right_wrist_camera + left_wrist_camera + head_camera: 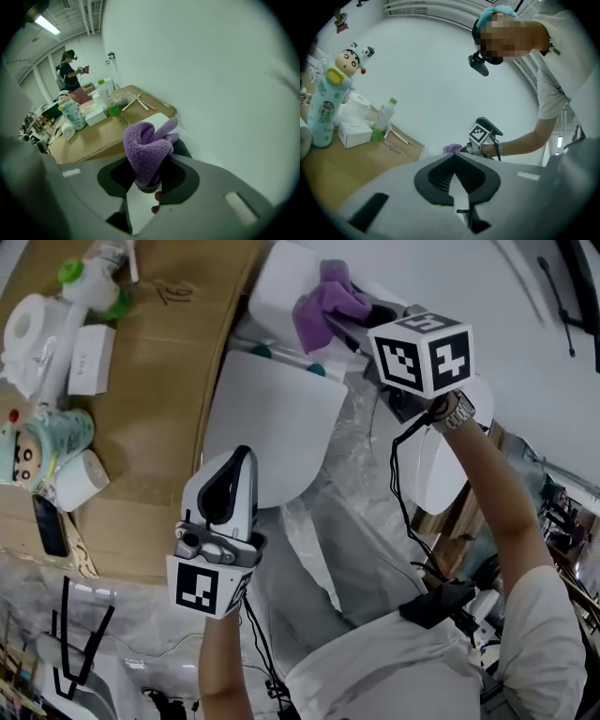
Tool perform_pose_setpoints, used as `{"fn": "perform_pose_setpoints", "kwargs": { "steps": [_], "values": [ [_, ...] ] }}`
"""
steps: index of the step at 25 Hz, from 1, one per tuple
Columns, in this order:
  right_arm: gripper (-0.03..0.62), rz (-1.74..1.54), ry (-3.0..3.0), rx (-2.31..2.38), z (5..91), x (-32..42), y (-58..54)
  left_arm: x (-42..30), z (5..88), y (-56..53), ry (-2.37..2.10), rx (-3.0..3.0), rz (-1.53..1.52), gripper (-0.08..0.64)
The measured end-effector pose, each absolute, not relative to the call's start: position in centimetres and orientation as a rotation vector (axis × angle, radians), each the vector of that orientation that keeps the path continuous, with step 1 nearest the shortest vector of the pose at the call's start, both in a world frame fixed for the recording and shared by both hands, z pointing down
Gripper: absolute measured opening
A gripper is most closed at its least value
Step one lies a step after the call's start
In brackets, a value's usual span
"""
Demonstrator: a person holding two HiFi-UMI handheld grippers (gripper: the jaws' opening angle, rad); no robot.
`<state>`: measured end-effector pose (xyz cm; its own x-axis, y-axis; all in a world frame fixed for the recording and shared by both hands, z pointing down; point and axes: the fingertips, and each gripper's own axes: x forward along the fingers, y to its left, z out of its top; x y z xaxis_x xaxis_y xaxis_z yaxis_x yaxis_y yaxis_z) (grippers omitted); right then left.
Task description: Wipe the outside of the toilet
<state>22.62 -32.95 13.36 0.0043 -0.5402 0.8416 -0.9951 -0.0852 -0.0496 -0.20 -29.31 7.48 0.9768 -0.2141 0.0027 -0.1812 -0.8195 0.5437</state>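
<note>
The white toilet stands below me with its lid (267,427) down and its tank (281,282) against the wall. My right gripper (342,324) is shut on a purple fleece cloth (328,306), which rests on top of the tank. In the right gripper view the cloth (147,150) bunches up out of the right gripper (147,185), with the white tank top (157,119) just beyond. My left gripper (242,460) hangs over the lid's front part, shut and holding nothing. From the left gripper (453,157), the cloth (451,148) shows far ahead.
A cardboard-covered table (178,381) at the left carries a green-capped bottle (89,282), a tissue roll (28,329), a white box (89,357), a cartoon bottle (52,442) and a phone (49,526). Plastic sheeting (366,521) lies around the toilet. Another person (70,72) stands far off.
</note>
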Motion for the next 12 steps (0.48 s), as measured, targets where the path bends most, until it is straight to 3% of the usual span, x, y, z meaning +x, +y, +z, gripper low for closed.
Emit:
{"fn": "perform_pose_setpoints", "kwargs": {
  "steps": [12],
  "values": [
    [0.127, 0.892, -1.633, 1.708, 14.6, 21.6, -40.5, -3.3, 8.3, -32.7, -0.390, 2.543, -0.108, 0.005]
  ]
}}
